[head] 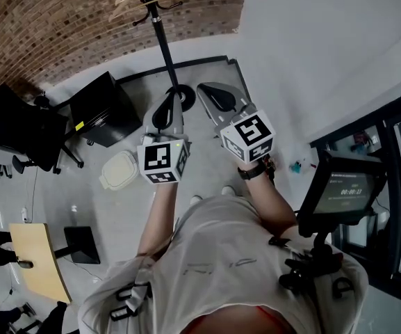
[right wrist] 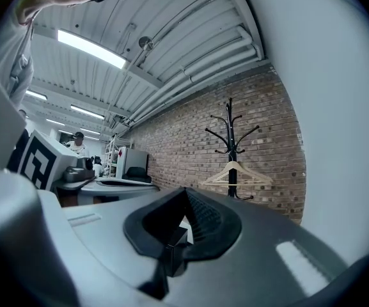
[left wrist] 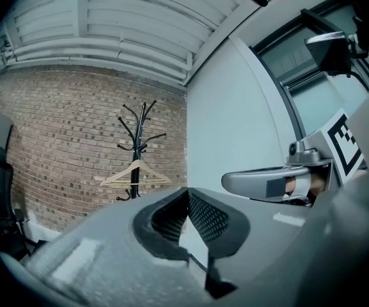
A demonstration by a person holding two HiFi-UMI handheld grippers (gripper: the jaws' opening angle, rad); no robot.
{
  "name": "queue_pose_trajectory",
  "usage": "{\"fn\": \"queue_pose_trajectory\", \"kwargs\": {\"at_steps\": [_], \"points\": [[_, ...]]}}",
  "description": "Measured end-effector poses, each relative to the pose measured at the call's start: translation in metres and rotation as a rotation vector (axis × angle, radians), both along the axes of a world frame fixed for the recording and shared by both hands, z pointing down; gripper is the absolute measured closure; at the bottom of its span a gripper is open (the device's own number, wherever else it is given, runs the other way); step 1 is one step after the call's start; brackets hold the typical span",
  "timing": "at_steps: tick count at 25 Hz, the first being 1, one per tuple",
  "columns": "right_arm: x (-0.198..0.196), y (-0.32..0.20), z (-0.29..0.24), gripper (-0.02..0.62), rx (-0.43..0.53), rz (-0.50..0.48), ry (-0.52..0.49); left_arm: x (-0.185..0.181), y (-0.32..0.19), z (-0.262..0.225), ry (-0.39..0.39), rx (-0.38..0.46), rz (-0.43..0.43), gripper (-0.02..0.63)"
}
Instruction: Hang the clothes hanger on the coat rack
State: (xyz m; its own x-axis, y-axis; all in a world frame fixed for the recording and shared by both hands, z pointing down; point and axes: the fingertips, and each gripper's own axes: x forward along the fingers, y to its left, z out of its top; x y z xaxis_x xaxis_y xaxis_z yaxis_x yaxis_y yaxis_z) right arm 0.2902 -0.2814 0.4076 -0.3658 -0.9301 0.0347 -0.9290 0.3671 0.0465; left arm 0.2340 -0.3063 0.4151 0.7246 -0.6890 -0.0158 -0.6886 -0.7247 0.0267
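The task looks finished. The clothes hanger already hangs on the coat rack, on one of its lower arms, far ahead against the brick wall and just left of the corner with a plain white wall. Neither gripper is near it. The left gripper has its jaws closed tip to tip with nothing between them, and the right gripper is likewise pressed together and empty. Both are held level, pointing toward the rack from well apart. As far as I can judge, nothing is left to do except perhaps step away.

The hanger is pale wood, a flat triangle with sloping shoulders and a straight crossbar. The rack is a slim black pole, probably metal, with thin upturned curved arms in tiers. The jaws are smooth grey shells lined with black pads bearing a fine ribbed or dotted grip texture.
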Motion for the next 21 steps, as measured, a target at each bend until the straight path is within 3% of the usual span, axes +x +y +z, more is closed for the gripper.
{"fn": "queue_pose_trajectory", "kwargs": {"at_steps": [21], "points": [[-0.011,0.006,0.012,0.591,-0.047,0.035,0.017,-0.011,0.006,0.011,0.011,-0.044,0.025,0.606]]}}
